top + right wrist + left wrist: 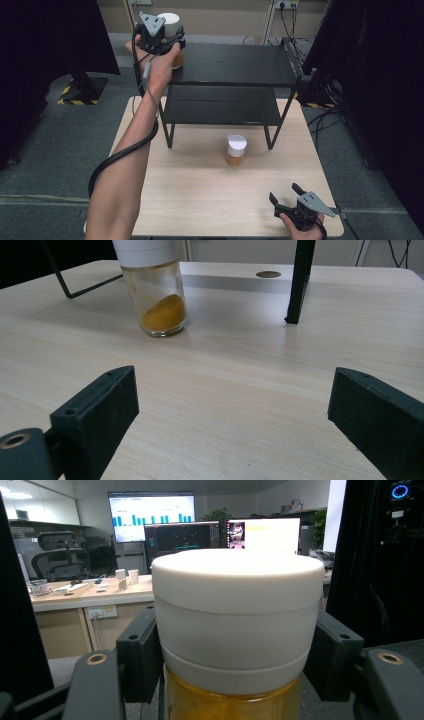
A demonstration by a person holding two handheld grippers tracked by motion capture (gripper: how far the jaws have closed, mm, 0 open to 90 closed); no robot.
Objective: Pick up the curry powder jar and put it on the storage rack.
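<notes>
grey floor (60,145), office desk (90,594), wall screen (151,509)

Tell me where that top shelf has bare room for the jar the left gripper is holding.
The left gripper is shut on the white-lidded jar at the shelf's left end. From there rightward to its right edge the top is bare. On the table, the second jar stands before the shelf; the open right gripper rests at the near right corner.

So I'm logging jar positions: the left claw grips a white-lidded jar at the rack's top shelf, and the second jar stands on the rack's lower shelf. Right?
Not quite. The second jar stands on the wooden table, in front of the rack, as the high view shows. The rest holds: the left claw grips a white-lidded jar at the top shelf.
</notes>
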